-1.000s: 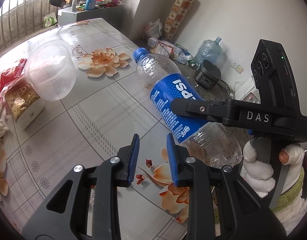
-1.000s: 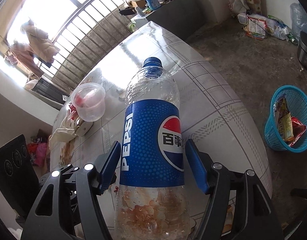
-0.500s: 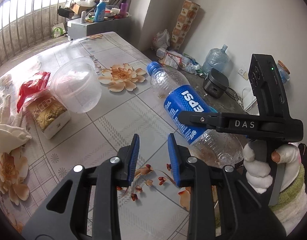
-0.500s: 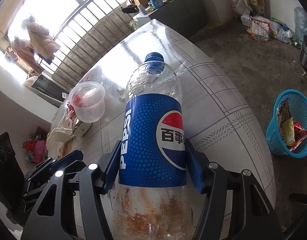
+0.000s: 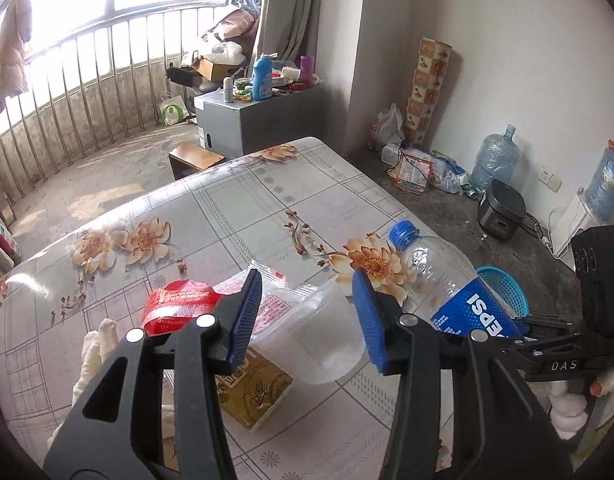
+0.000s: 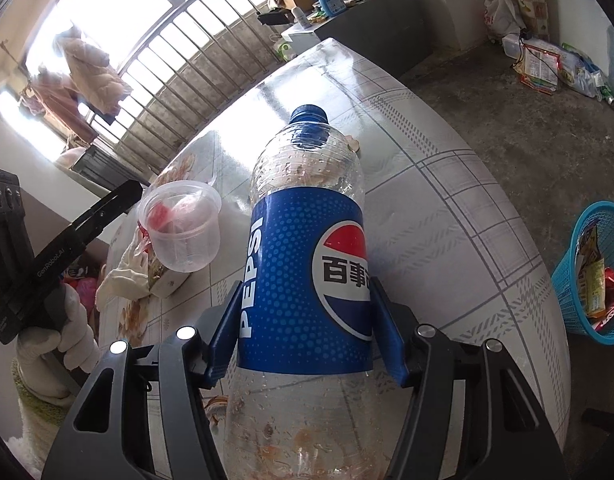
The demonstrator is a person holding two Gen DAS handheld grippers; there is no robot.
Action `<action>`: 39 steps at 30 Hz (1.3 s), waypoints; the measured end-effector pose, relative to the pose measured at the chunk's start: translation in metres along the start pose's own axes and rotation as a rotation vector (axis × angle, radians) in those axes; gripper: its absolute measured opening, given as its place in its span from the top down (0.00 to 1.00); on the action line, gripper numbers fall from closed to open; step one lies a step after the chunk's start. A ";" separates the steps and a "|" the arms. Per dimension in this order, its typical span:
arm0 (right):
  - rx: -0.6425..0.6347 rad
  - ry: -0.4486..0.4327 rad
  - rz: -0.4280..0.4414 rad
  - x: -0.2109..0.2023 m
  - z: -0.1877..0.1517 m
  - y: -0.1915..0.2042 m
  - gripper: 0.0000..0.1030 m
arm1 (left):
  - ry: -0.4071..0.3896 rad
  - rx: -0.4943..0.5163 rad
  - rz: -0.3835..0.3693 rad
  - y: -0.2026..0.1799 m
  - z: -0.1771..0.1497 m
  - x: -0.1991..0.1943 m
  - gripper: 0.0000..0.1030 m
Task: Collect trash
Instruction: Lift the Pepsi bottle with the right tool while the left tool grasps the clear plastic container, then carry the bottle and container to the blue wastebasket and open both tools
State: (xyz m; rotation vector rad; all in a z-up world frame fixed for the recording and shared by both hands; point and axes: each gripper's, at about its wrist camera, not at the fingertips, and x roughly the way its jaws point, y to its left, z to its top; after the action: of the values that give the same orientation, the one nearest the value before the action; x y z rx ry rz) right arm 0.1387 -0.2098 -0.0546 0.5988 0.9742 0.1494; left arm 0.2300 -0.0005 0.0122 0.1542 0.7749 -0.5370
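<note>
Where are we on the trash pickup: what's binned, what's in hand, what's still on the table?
Binned: some wrappers lie in the blue basket on the floor. In hand: the right tongs grip the Pepsi bottle. Left: the clear plastic cup, red wrapper and gold box remain on the table; the left tongs, just opening, frame the cup without touching it.

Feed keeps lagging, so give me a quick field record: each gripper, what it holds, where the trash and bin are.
right gripper: shut on bottle
left gripper: jaws apart, just been opening, nothing gripped
cup: clear, on its side on table, ahead of left gripper
red wrapper: beside cup
gold box: under cup
basket: blue, on floor, holds wrappers
</note>
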 end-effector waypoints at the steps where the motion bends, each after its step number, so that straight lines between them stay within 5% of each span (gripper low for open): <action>1: 0.003 0.000 0.005 0.000 -0.001 -0.001 0.43 | 0.039 0.004 -0.001 0.002 0.002 0.009 0.57; 6: 0.026 -0.005 0.038 -0.004 -0.004 -0.010 0.43 | 0.077 0.002 -0.068 -0.011 -0.012 0.011 0.58; 14: 0.031 -0.005 0.048 -0.009 -0.010 -0.011 0.43 | 0.064 0.089 -0.032 -0.044 -0.046 0.000 0.94; 18: 0.044 0.002 0.054 -0.017 -0.019 -0.013 0.44 | 0.052 0.079 -0.079 -0.051 -0.054 -0.014 0.97; 26: 0.082 0.005 0.052 -0.038 -0.037 -0.022 0.44 | 0.068 -0.021 -0.293 -0.066 -0.080 -0.045 0.97; 39: 0.145 0.051 0.058 -0.035 -0.044 -0.032 0.42 | 0.109 -0.037 -0.290 -0.074 -0.091 -0.036 0.97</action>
State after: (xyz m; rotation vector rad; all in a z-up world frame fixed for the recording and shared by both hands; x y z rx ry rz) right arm 0.0782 -0.2315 -0.0642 0.7600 1.0236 0.1466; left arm 0.1144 -0.0194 -0.0233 0.0361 0.9201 -0.7932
